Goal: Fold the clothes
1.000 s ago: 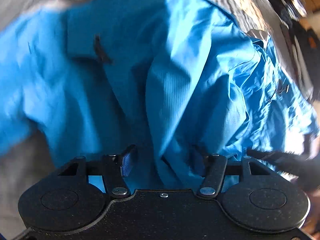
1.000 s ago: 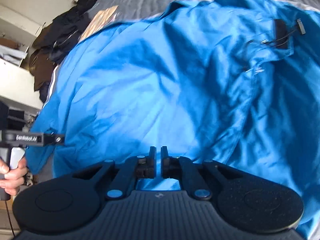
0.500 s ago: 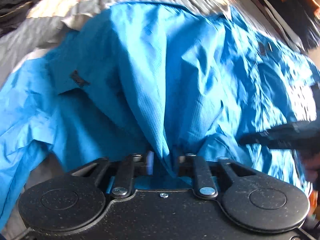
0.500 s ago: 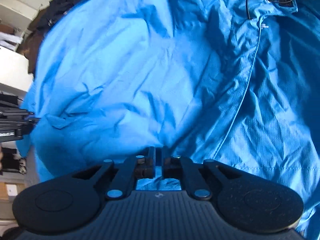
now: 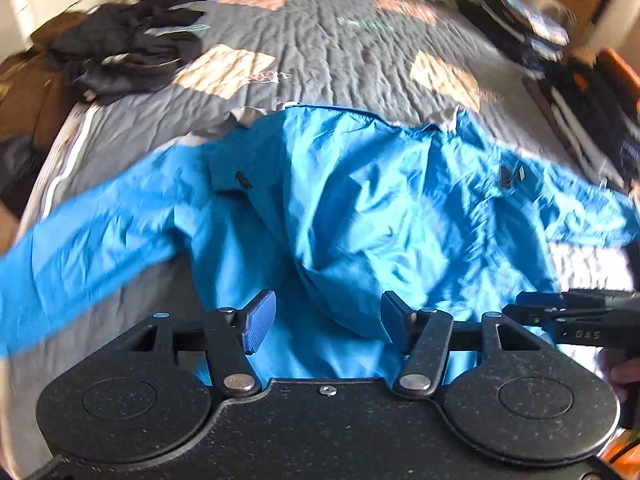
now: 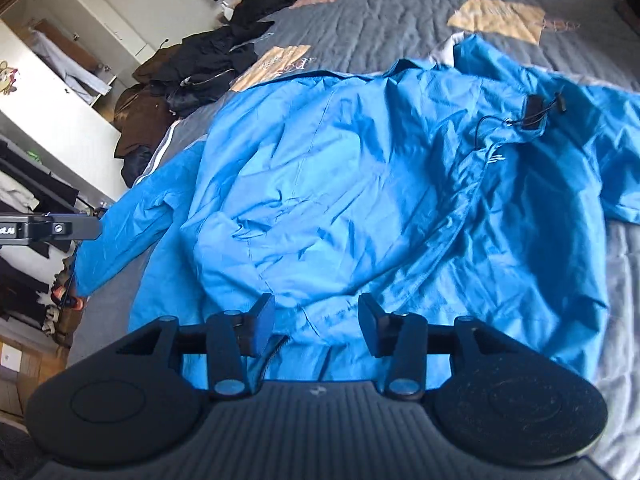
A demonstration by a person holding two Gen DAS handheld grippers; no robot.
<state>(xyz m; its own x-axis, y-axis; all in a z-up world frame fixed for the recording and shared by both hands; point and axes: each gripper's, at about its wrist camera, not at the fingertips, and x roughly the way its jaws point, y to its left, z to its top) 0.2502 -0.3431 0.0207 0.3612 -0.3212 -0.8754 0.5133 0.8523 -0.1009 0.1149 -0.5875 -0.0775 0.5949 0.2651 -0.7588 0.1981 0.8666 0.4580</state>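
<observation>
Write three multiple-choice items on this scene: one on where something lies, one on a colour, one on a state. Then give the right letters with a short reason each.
1. Where does the pile of dark clothes lie?
A. on the jacket
B. near the far left edge of the bed
C. between the left gripper's fingers

2. What colour is the jacket?
A. red
B. blue
C. white

3. How does the jacket lie?
A. spread out, creased, on the bed
B. folded into a neat square
C. on a hanger

Answers:
1 B, the pile sits on the grey cover beyond the jacket, at the left.
2 B, bright blue in both views.
3 A, body and sleeves lie spread across the cover; the left gripper and right gripper are opening, pads off the cloth.
</observation>
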